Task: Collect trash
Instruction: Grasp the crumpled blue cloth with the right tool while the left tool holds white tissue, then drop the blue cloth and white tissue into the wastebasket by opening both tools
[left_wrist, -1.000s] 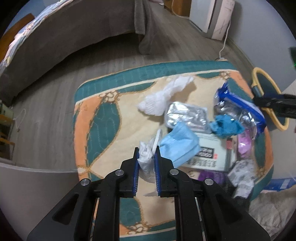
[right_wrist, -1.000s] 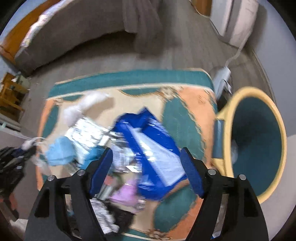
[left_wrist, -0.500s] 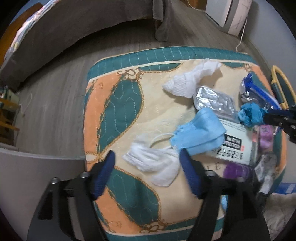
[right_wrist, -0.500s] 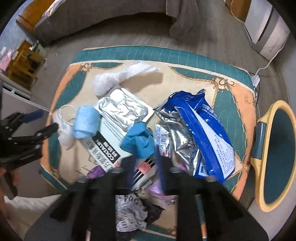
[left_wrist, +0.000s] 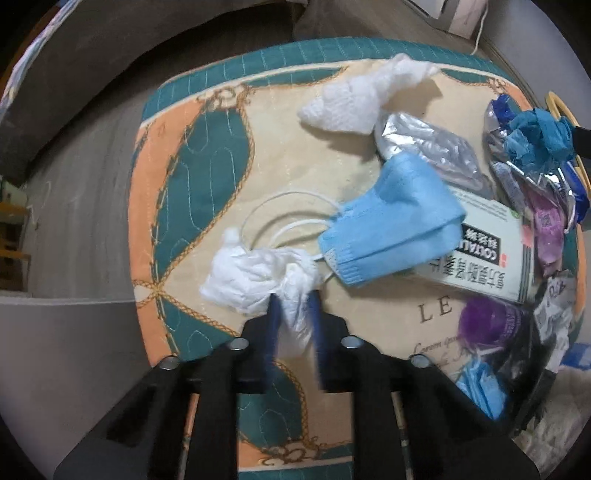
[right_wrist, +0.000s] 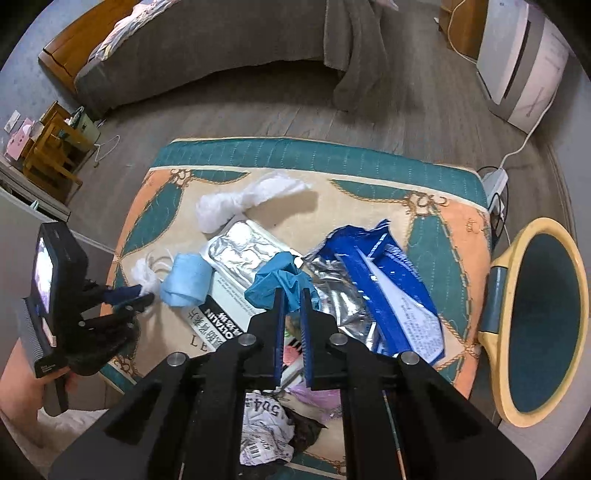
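Observation:
Trash lies on a quilted mat. My left gripper is shut on a crumpled white tissue at the mat's near left; it also shows in the right wrist view. My right gripper is shut on a crumpled teal glove, held just above the pile. A blue face mask lies on a white box. A foil pack, a blue wrapper and another white wad lie around.
A yellow-rimmed bin with a teal inside stands right of the mat. Purple wrappers, a purple bottle and crumpled paper lie at the near edge. A grey bed and a white appliance stand behind.
My left gripper opened, dropped the tissue, then closed on it again. My right gripper moved from above the blue wrapper to the teal glove and shut on it.

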